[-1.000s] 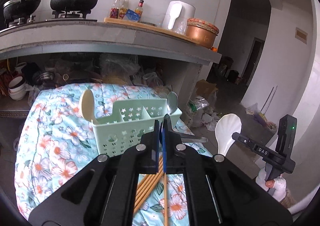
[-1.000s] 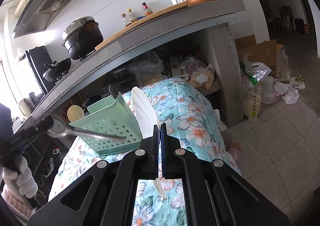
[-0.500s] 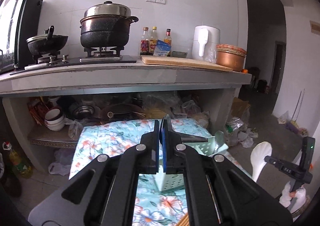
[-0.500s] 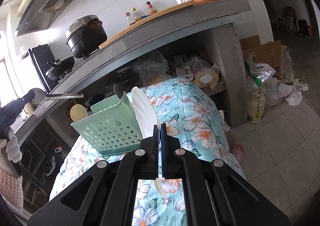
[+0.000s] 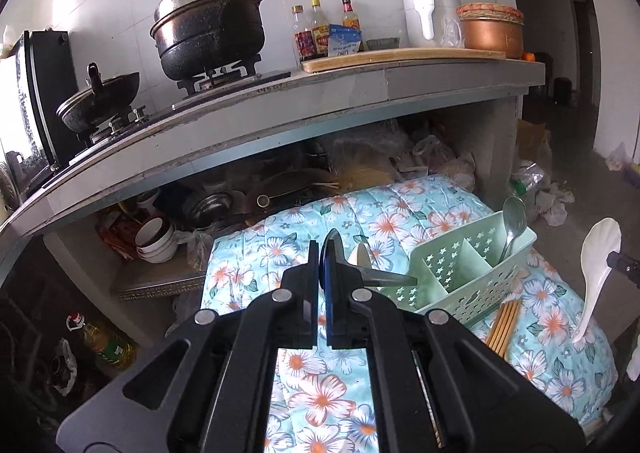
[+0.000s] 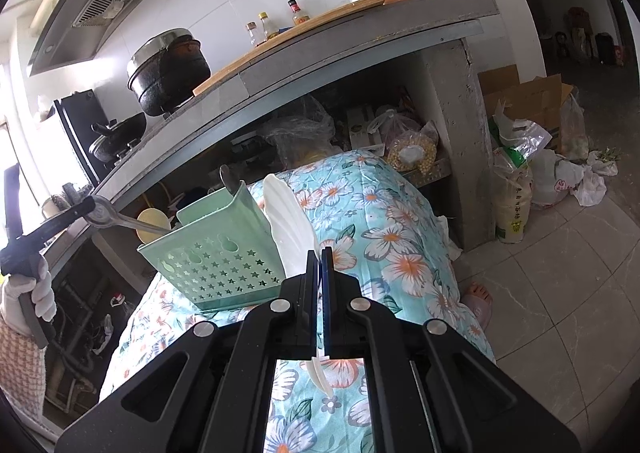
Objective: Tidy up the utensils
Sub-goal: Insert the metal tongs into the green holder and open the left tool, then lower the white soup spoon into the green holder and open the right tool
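Observation:
A mint green utensil caddy [image 5: 468,269] [image 6: 218,257] with star holes stands on the floral cloth. It holds a steel spoon [image 5: 514,219] and a cream spoon [image 5: 362,255]. My left gripper [image 5: 322,265] is shut on a metal spoon [image 5: 384,277], held above and left of the caddy; it also shows in the right wrist view [image 6: 120,217]. My right gripper [image 6: 320,265] is shut on a white ceramic spoon [image 6: 290,229], held right of the caddy; it also shows in the left wrist view [image 5: 598,277]. Wooden chopsticks [image 5: 505,323] lie on the cloth in front of the caddy.
The floral cloth [image 5: 400,209] covers a low table. A concrete counter [image 5: 280,113] behind carries a large black pot [image 5: 208,37], bottles [image 5: 316,31] and a copper pot [image 5: 491,31]. Bowls and bags sit on a shelf beneath it. Bags and a box [image 6: 524,101] stand on the tiled floor.
My left gripper has swung up, then tilted down and left, with the metal spoon in it; the caddy now sits right of it. The right gripper with the white spoon has barely moved.

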The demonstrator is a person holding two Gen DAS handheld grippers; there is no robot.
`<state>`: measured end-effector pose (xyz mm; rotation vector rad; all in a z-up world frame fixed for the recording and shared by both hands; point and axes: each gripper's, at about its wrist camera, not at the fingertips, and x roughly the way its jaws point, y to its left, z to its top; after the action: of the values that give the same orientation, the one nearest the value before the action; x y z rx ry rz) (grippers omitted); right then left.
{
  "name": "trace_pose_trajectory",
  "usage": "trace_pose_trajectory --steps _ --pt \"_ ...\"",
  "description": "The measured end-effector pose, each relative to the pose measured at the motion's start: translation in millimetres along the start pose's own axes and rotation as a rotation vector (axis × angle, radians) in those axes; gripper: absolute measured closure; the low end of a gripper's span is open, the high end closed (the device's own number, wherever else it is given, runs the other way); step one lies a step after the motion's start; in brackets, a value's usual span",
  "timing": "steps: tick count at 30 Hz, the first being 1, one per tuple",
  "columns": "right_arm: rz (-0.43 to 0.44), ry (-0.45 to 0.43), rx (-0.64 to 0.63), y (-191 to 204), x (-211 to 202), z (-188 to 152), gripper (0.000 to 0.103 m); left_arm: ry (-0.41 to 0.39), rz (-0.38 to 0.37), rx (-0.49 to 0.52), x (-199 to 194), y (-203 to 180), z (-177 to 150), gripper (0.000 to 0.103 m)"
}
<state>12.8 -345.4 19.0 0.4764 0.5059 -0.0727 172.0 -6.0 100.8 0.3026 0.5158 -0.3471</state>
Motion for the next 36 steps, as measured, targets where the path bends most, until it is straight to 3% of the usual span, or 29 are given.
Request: trace_pose_trajectory --steps 8,14,19,24,30,36 --pt "-0.004 0.001 0.005 -2.5 -0.5 -1.3 0.101 0.066 -0.076 -0.029 29.4 -8.1 2.2 0.101" --pt "-0.01 0.002 0.001 -2.2 -1.3 -0.6 0.101 0.03 -0.225 -0.149 39.8 -1.9 1.2 0.097" --pt "-0.016 -0.008 -0.01 2.0 -2.4 3.4 0.101 -0.038 -0.291 -0.237 35.3 7.2 0.7 0.076" --pt "0.011 -0.032 -0.025 9.8 -5.6 20.0 0.101 -0.099 -0.305 -0.271 24.7 13.7 -4.7 0.055" --pt "0.094 -0.125 -0.091 36.8 -14.2 66.9 0.101 -0.122 -0.318 -0.299 15.7 17.3 -24.7 0.039" --pt "0.21 -0.216 -0.169 76.5 -18.9 111.4 0.101 -0.106 -0.292 -0.348 13.5 29.5 -56.8 0.035"
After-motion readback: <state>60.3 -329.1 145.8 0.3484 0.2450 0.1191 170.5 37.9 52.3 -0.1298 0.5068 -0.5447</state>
